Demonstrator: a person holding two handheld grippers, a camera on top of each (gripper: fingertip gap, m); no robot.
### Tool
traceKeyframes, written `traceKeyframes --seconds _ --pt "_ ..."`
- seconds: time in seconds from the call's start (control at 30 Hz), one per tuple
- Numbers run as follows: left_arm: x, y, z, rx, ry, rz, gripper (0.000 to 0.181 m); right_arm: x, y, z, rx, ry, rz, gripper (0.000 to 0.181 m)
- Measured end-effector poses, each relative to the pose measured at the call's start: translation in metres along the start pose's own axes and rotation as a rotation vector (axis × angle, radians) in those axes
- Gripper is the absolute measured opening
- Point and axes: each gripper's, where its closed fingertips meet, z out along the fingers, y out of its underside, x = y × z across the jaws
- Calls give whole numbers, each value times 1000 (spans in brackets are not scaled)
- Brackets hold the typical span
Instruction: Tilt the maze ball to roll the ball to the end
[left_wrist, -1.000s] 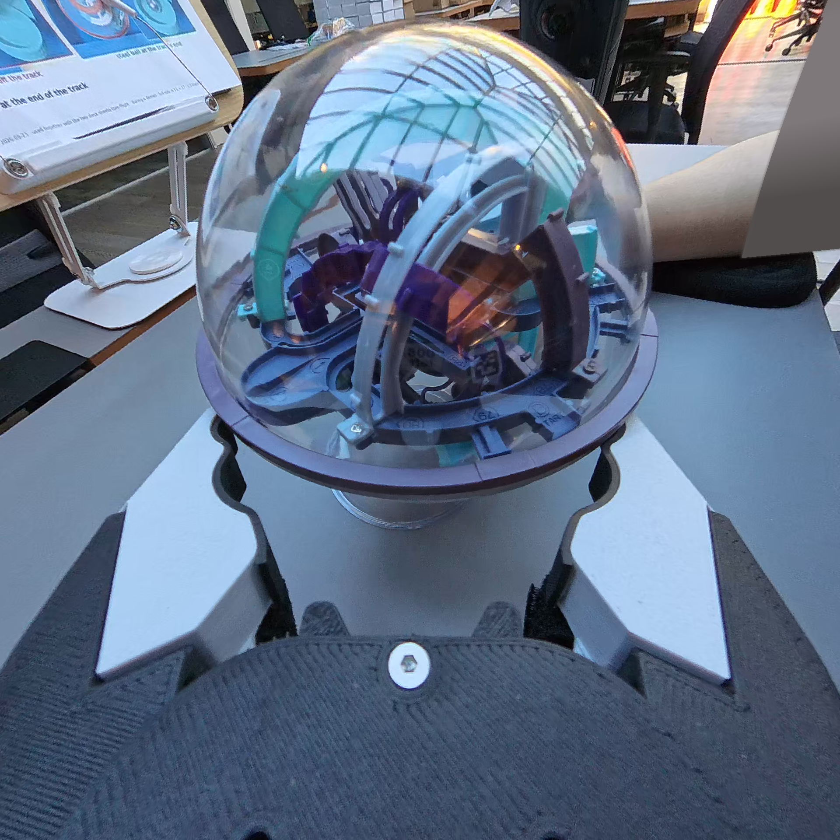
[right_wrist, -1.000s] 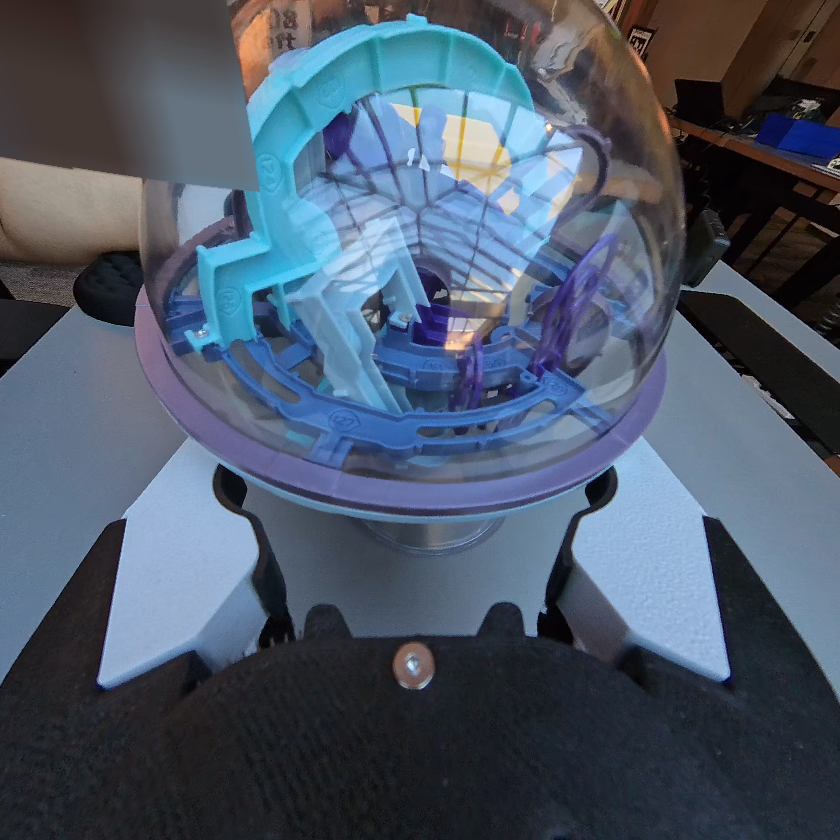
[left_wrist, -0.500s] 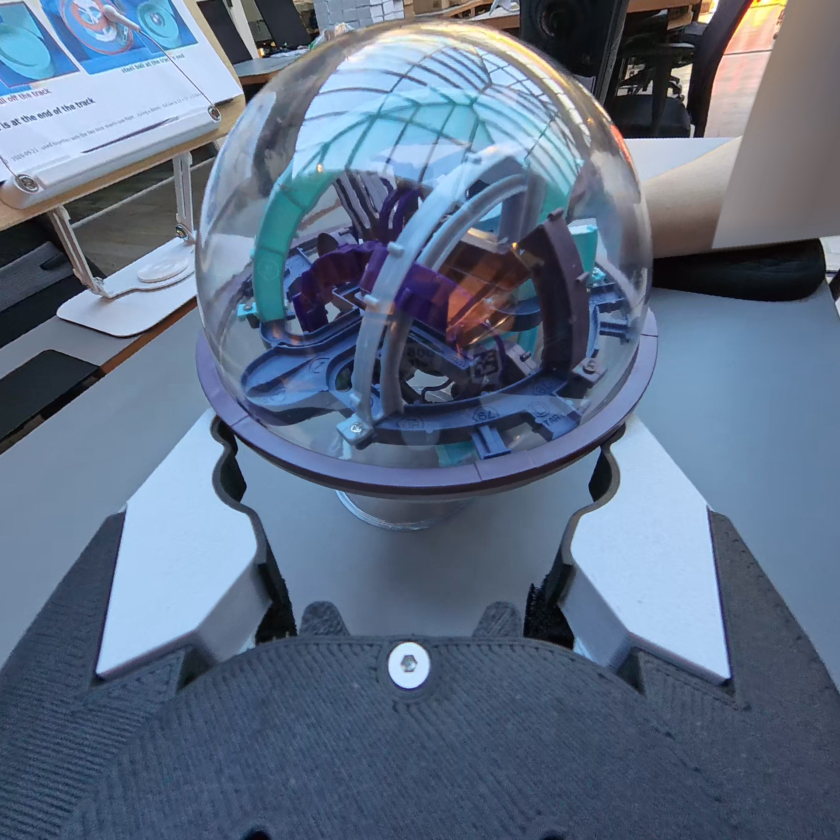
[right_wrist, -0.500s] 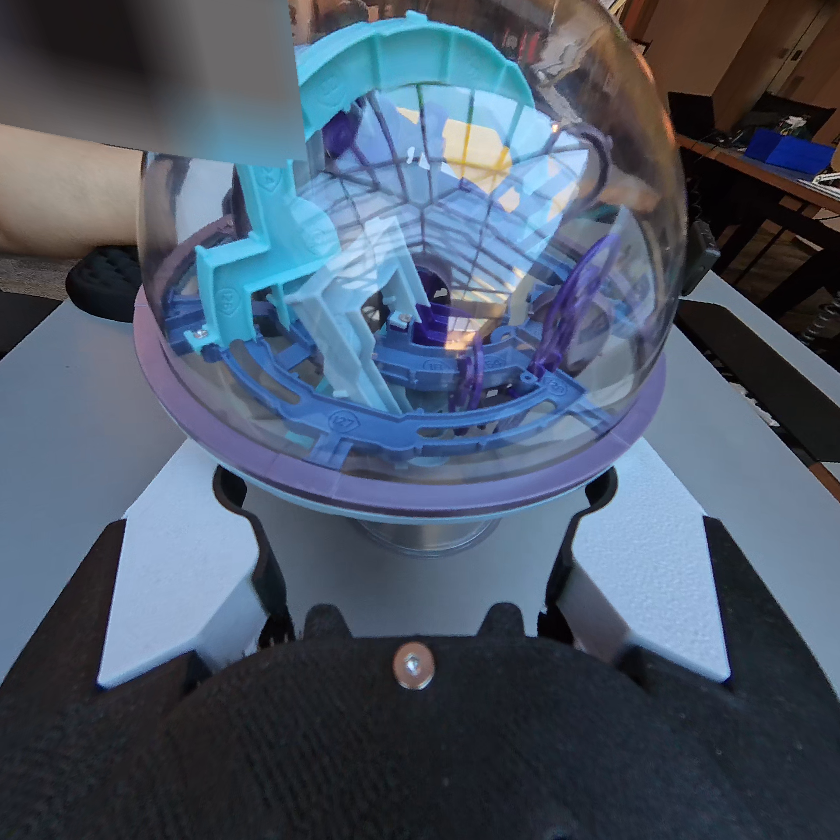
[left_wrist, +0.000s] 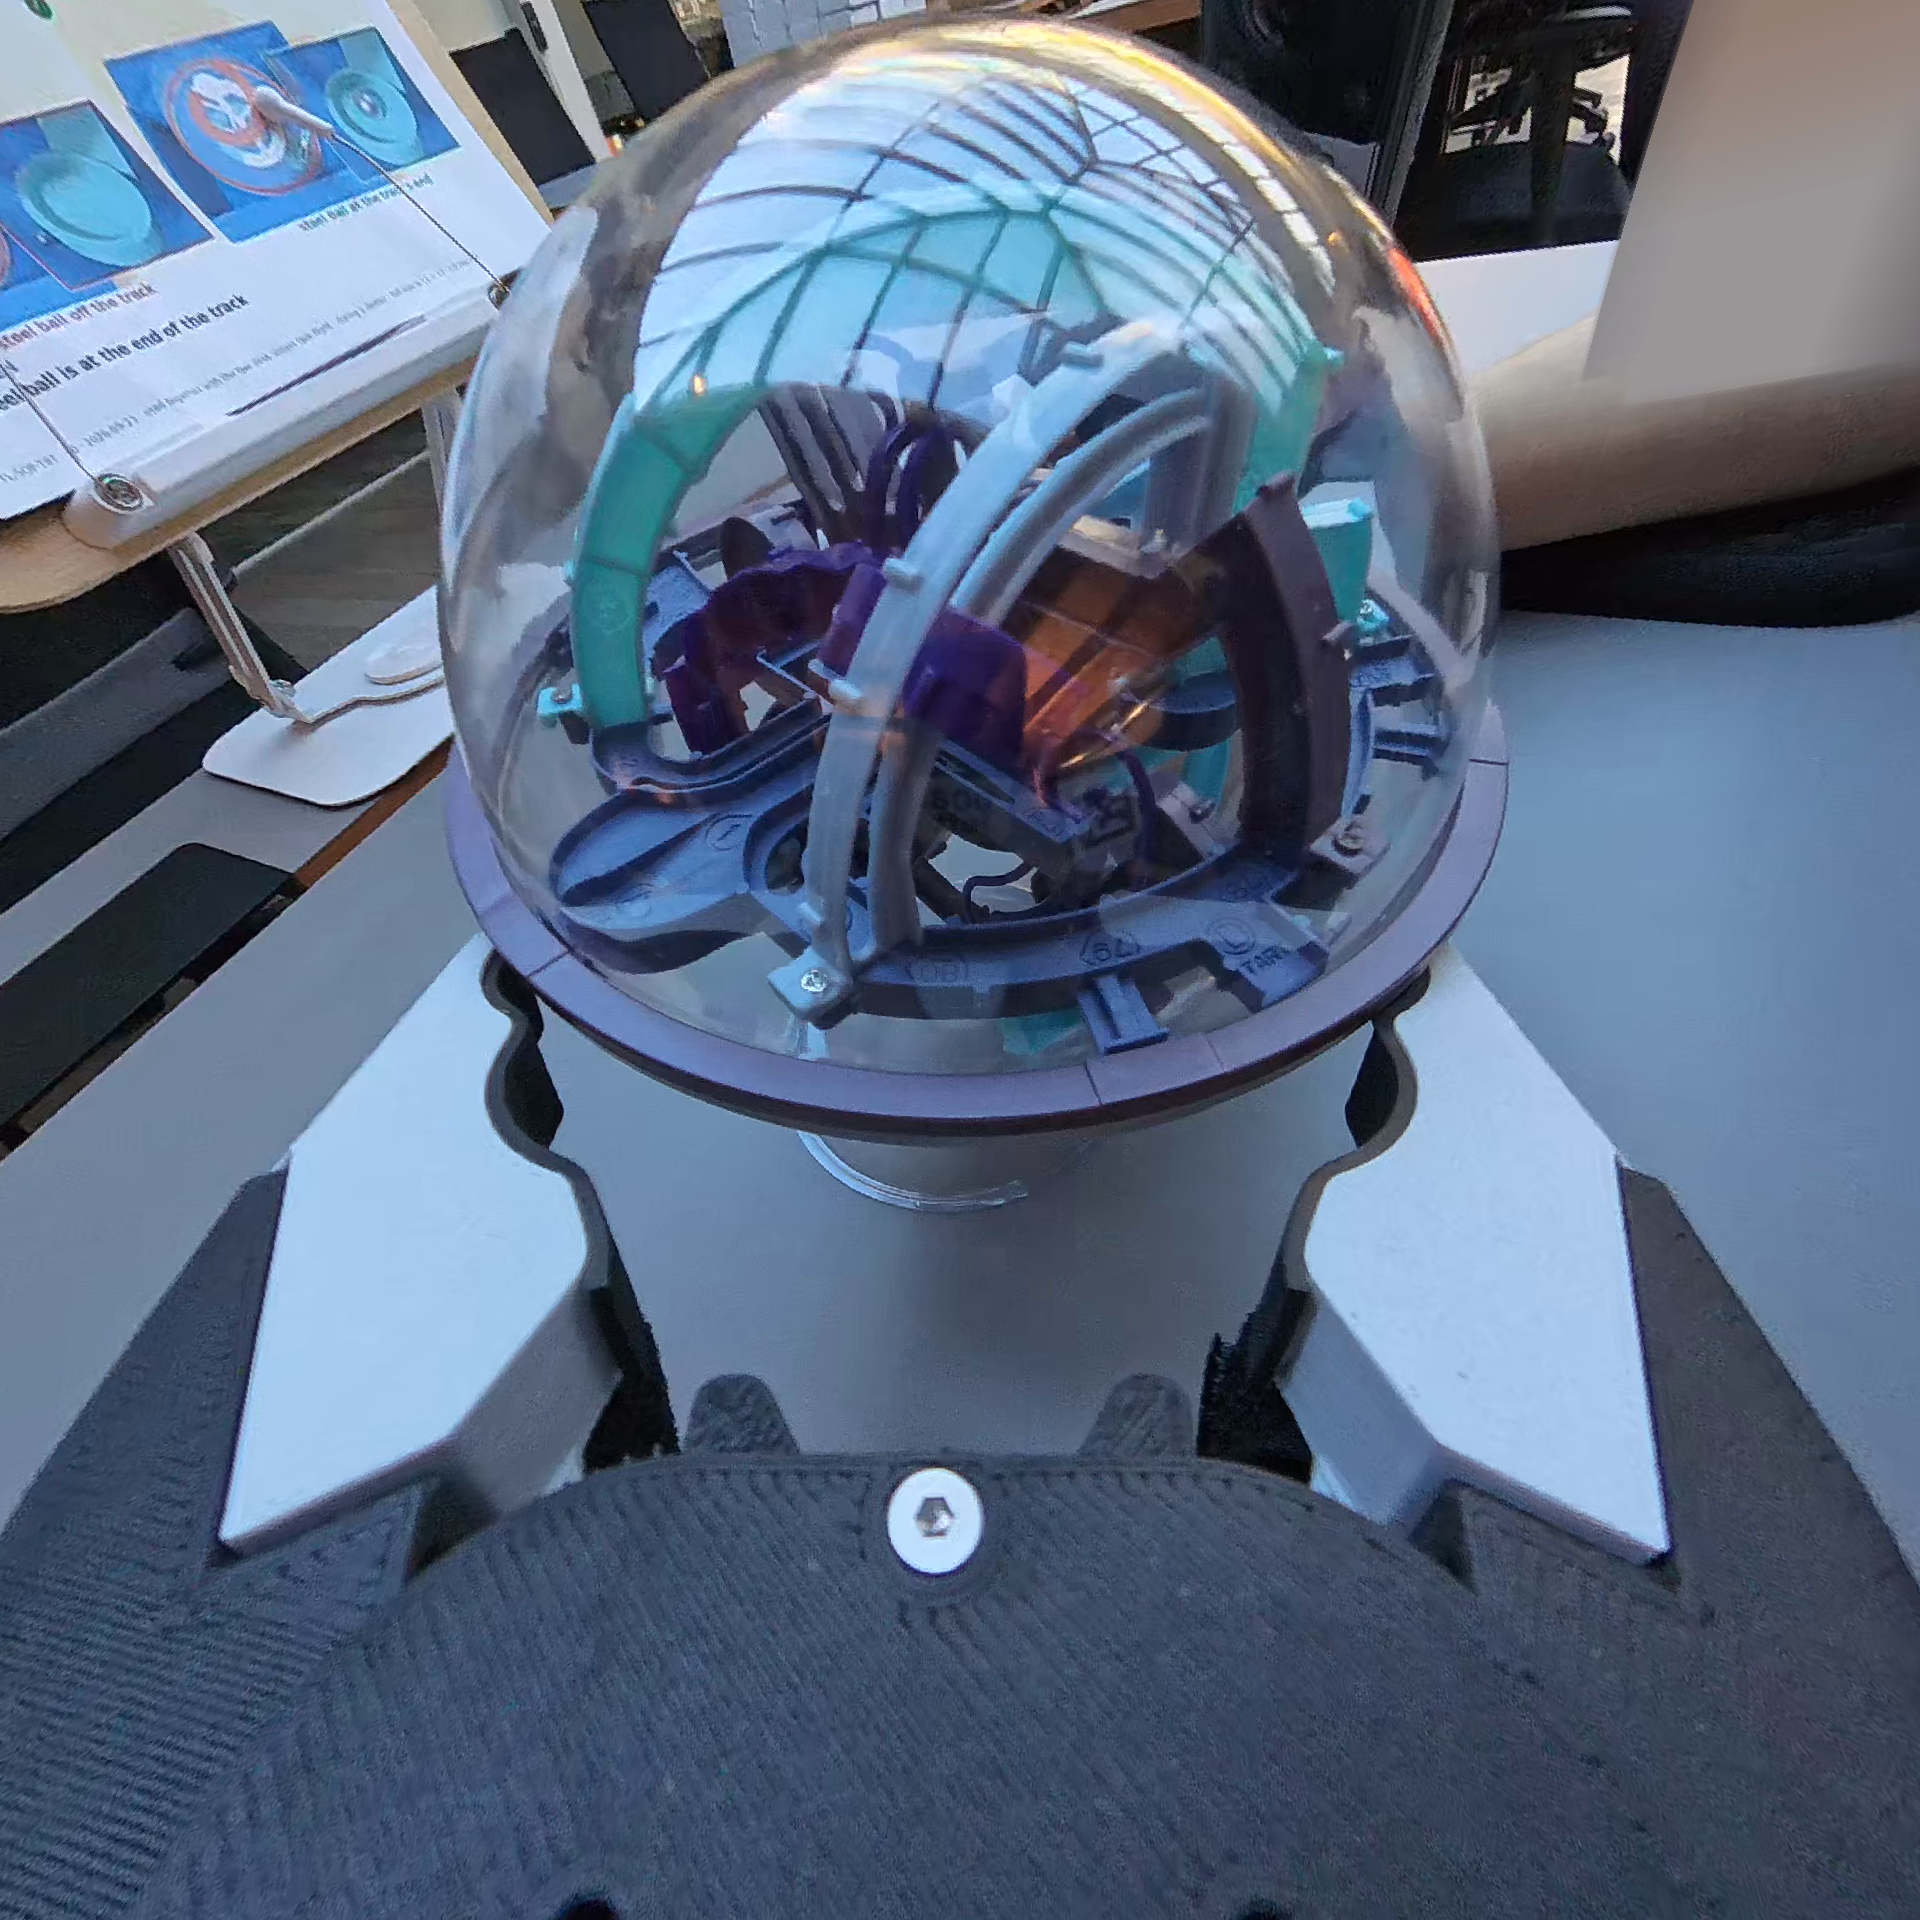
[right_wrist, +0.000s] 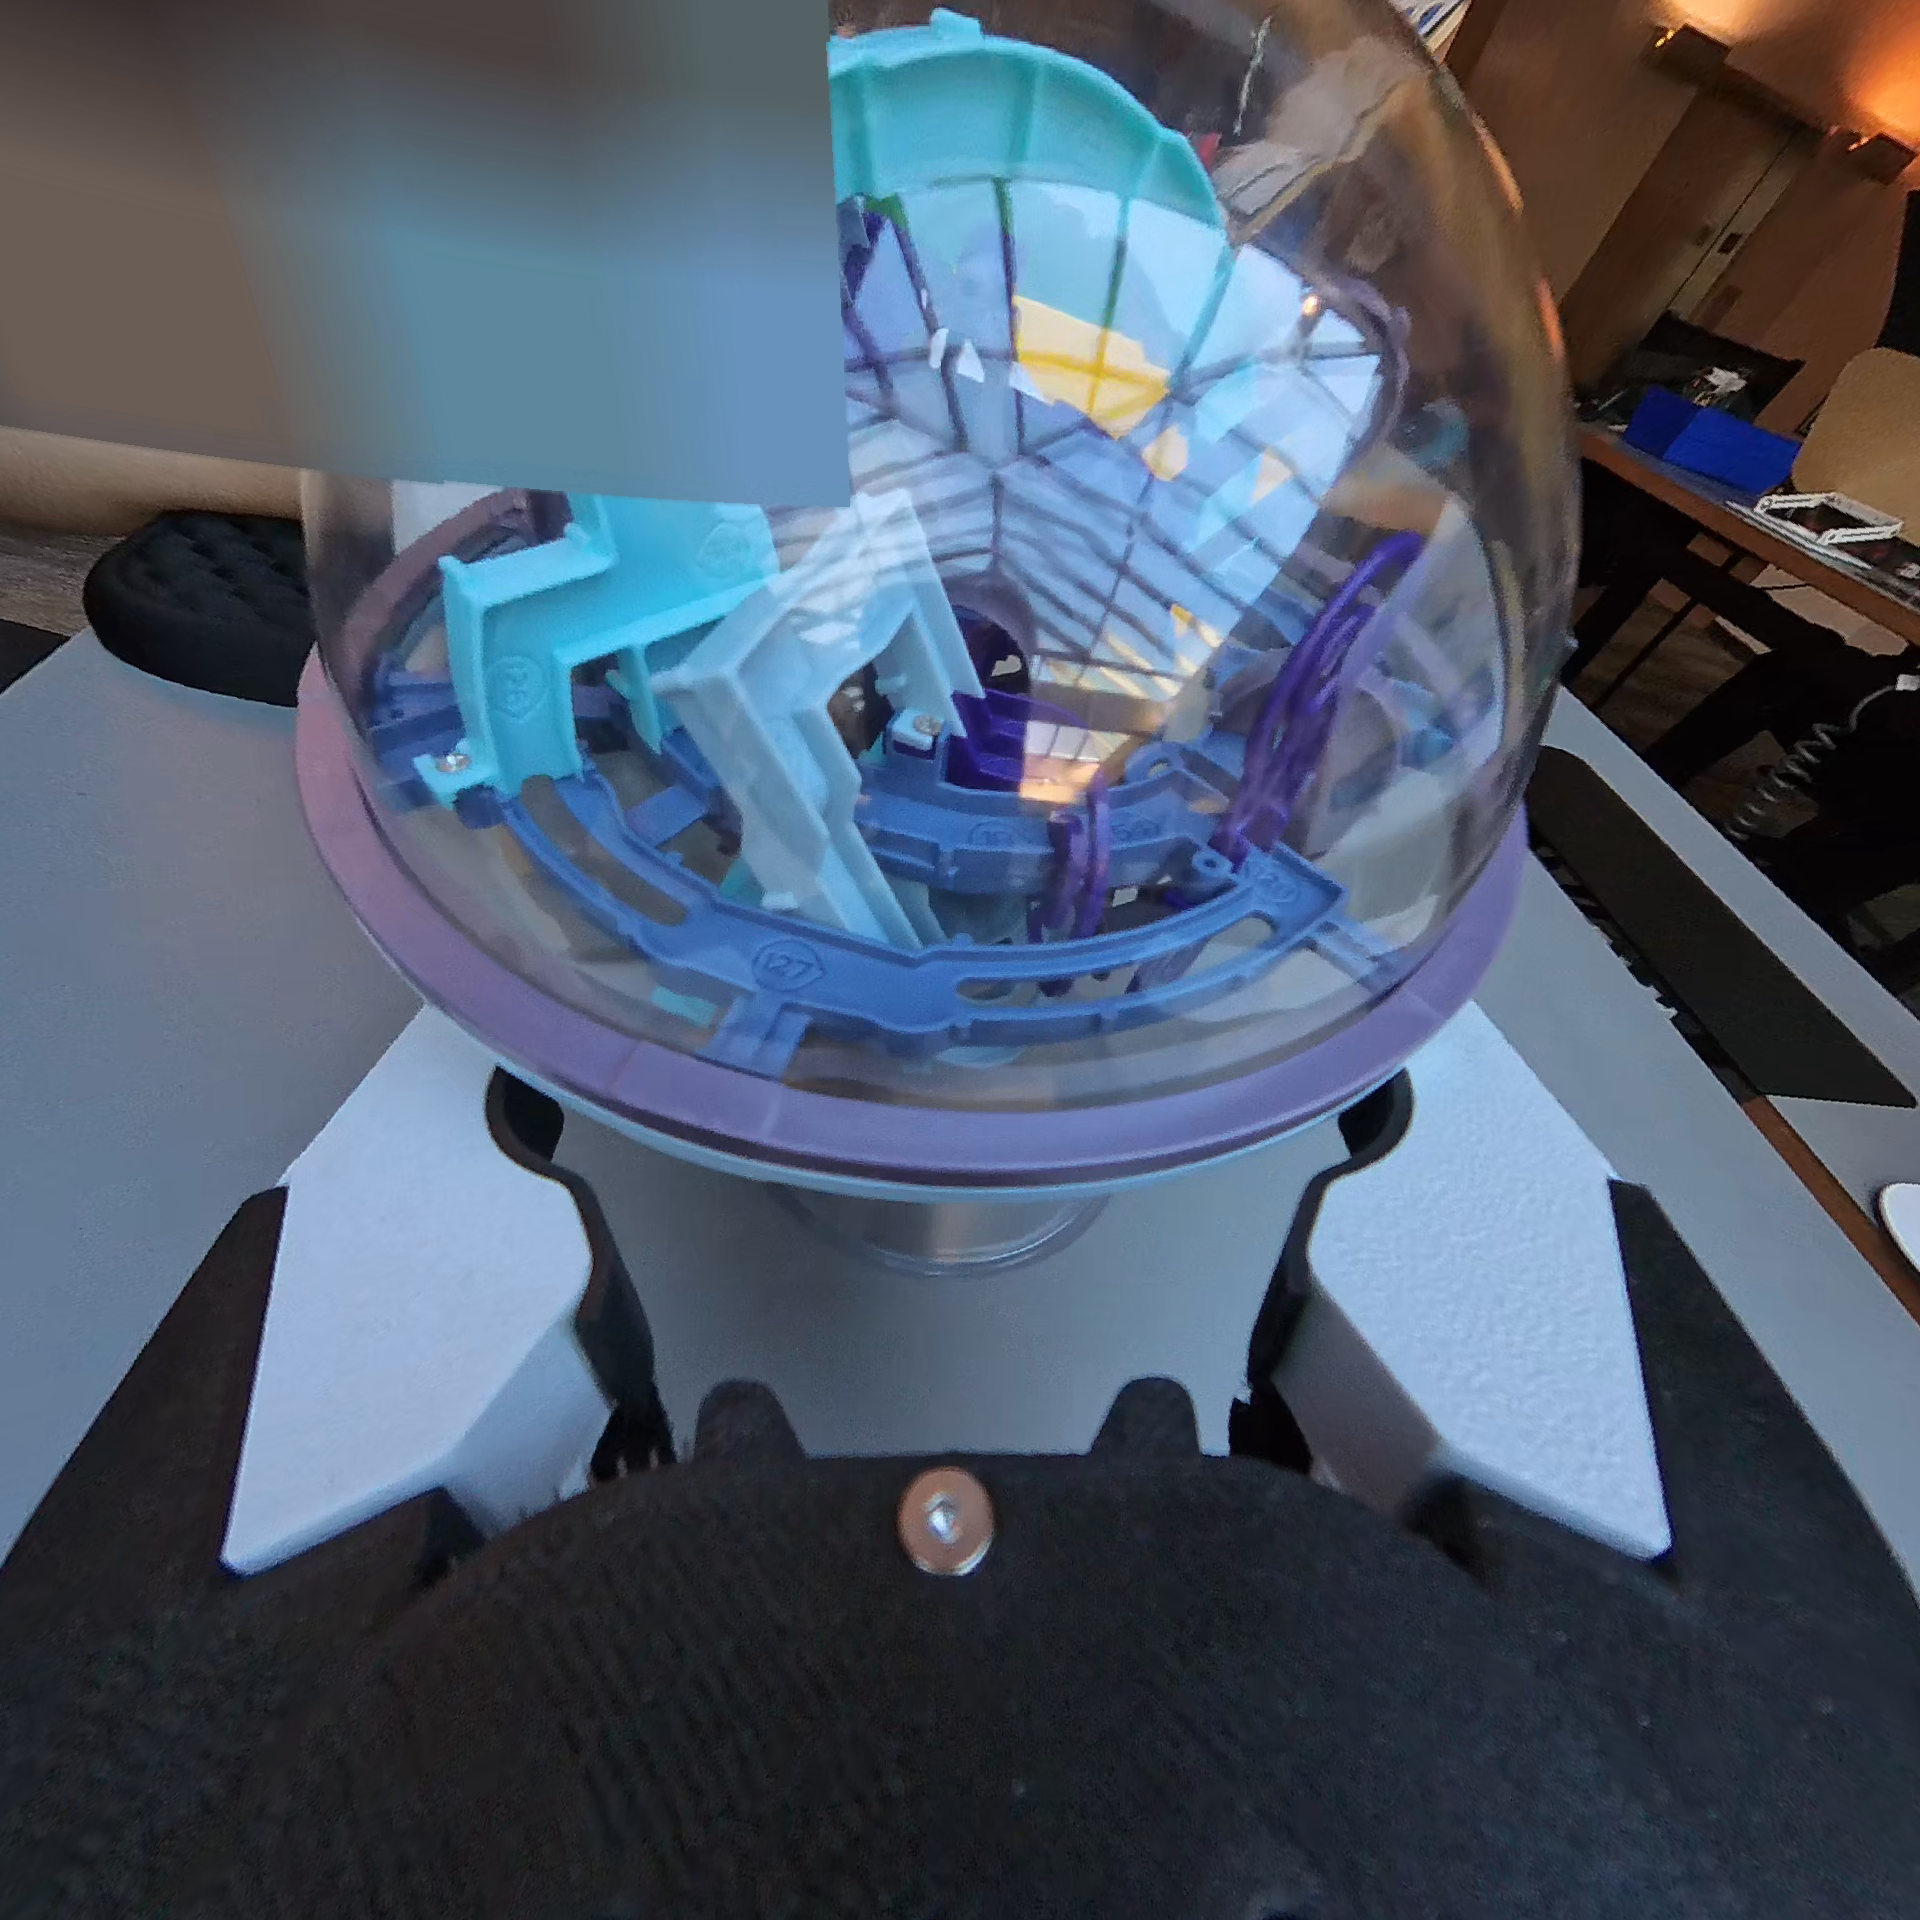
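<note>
The maze ball (left_wrist: 966, 540) is a clear sphere with a purple ring around its middle and teal, blue, grey and purple tracks inside. It fills both views and also shows in the right wrist view (right_wrist: 1039, 727). My left gripper (left_wrist: 966, 977) is shut on it just under the ring, with its white fingers (left_wrist: 416, 1195) on either side. My right gripper (right_wrist: 945, 1091) holds it the same way from the opposite side. The ring leans a little in the right wrist view. A clear round stand (left_wrist: 914, 1174) sits below it on the grey table (left_wrist: 1714, 935). I cannot make out the small steel ball.
A document holder with a printed sheet (left_wrist: 239, 208) stands at the left edge of the table. A person's beige sleeve (left_wrist: 1662, 436) rests on a black pad (right_wrist: 187, 613) behind the ball. Another desk with blue boxes (right_wrist: 1704, 447) stands to the right.
Both grippers have kept their hold. The ball has tipped and turned slightly: the ring leans more in the right wrist view, and the background has shifted in both views.
</note>
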Motion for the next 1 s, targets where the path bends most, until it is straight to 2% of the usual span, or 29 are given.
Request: traceKeyframes --seconds 1.0 --pt "2 -4 -3 -11 -70 186 154 1 -5 -1 33 88 -173 154"
